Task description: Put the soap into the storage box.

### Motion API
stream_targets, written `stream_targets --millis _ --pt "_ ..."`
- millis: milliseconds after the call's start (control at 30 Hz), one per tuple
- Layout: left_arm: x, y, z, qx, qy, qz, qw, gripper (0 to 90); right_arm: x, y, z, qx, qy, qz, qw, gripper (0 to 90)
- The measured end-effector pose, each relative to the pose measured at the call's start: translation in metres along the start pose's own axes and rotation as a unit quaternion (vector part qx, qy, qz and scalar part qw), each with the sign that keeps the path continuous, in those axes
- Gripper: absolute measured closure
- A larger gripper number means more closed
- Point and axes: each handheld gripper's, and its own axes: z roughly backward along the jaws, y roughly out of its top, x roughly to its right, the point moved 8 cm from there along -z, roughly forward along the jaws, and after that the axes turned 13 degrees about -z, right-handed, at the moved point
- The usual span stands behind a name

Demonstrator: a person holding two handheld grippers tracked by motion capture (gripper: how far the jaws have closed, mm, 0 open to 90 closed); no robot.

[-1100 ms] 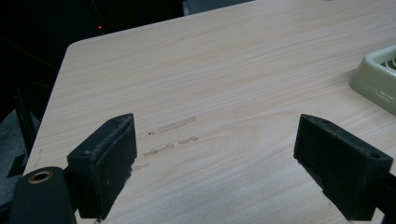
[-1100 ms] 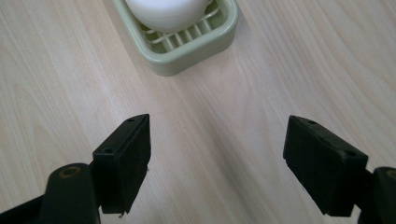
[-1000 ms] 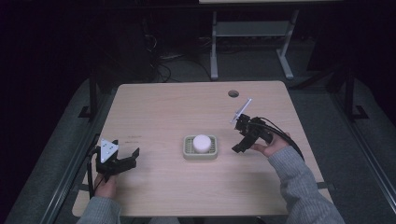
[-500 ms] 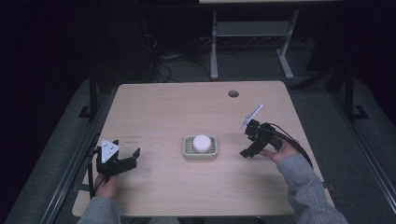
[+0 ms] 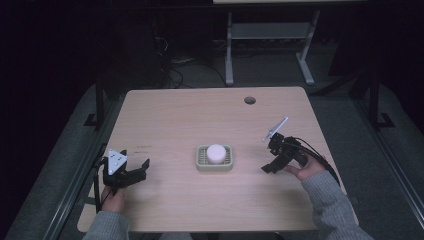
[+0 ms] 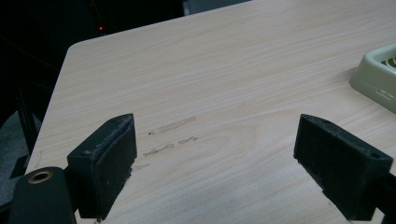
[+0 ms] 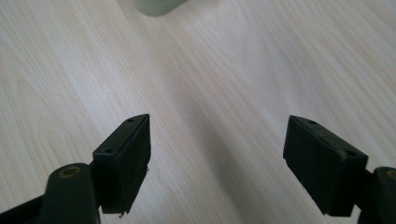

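Note:
A pale green soap dish (image 5: 200,159) sits at the middle of the wooden table, with a round white soap bar (image 5: 216,153) in it. My left gripper (image 5: 144,170) rests near the table's front left, its jaws pointing right toward the dish. In the left gripper view it (image 6: 215,168) is open over bare wood, and the dish's edge (image 6: 376,77) shows at far right. My right gripper (image 5: 270,159) is right of the dish, pointing left. In the right gripper view it (image 7: 217,158) stands open low over the wood, the dish's corner (image 7: 156,5) at the top.
A round cable hole (image 5: 249,100) lies in the table (image 5: 200,115) near its back right. Faint marks (image 6: 175,135) show on the wood ahead of the left gripper. A metal stand (image 5: 267,35) and dark floor lie beyond the far edge.
My right gripper has drifted toward the table's near right and come lower over the wood, still open. The left gripper, the dish and the soap have stayed put.

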Motion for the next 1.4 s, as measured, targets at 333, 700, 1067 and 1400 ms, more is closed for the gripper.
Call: stream_targets --millis 333,700,1067,1400 --pt "0.002 0.000 -0.001 0.001 -0.002 -0.001 1.0000 12.8 0.004 -0.019 -0.003 0.004 0.001 -0.013 0.9999 22.8" --pt "0.003 0.000 -0.001 0.000 -0.002 -0.005 1.0000 12.8 0.005 -0.037 -0.001 0.015 0.001 -0.026 0.9996 22.8" --pt "0.005 0.001 -0.001 0.002 -0.006 -0.004 1.0000 12.8 0.006 -0.063 -0.001 0.029 0.005 -0.043 0.9986 22.8" --pt "0.008 0.002 -0.002 0.000 -0.008 -0.008 0.9999 12.8 -0.002 -0.077 0.002 0.048 -0.008 -0.046 0.9978 21.6"
